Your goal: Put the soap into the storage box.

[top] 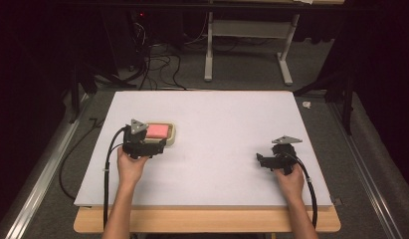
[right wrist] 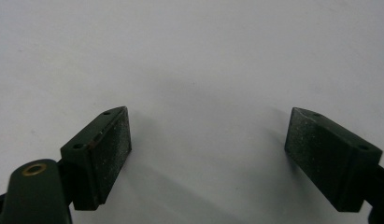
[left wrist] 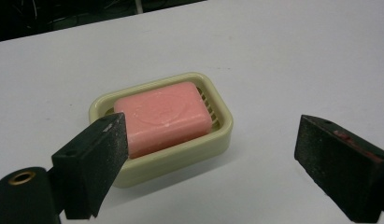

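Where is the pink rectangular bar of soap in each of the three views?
High view: the pink rectangular bar of soap lies left of centre, in the cream plastic soap dish, just beyond the left gripper.
Left gripper view: the soap sits centre-left in the dish, partly behind the near jaw.
Right gripper view: not in it.
Shared landmark: the white table top.

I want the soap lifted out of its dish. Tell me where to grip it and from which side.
Grip the soap across its two long sides, coming down from above with the left gripper. It lies flat in the dish, whose rim likely blocks a low sideways approach, while the upper part of the bar stands proud of the rim, so the pads can reach it.
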{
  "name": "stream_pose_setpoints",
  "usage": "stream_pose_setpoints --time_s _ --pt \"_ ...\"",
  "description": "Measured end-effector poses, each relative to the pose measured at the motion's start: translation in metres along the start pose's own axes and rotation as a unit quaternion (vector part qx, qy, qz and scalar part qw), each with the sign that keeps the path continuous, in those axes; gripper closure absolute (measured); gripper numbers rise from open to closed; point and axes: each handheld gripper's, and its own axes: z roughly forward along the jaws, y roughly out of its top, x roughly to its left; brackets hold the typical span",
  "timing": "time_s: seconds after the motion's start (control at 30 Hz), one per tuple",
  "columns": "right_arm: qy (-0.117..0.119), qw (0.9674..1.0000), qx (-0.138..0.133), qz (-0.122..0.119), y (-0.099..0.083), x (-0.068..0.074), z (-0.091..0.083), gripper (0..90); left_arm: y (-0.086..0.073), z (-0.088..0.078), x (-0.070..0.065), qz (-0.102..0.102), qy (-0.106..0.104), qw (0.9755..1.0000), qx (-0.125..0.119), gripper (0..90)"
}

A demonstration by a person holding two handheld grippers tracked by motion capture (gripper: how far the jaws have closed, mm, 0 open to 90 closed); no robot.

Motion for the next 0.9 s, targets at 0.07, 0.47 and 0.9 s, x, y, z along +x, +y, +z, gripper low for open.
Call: stream_pose_setpoints --time_s 0.07,0.47,0.9 --pt "0.0 1.0 0.0 0.0 0.0 0.0 0.0 15.1 -0.002 -0.002 -0.001 0.0 -0.001 1.0 -0.001 10.6" --pt "0.0 1.0 0.0 -0.001 0.0 0.0 0.0 15.1 -0.007 -0.013 -0.008 -0.002 -0.017 0.9998 -0.014 11.5" --pt "0.0 1.0 0.0 -0.001 0.0 0.0 0.0 15.1 -0.014 -0.018 -0.018 -0.004 -0.037 0.9992 -0.017 12.3"
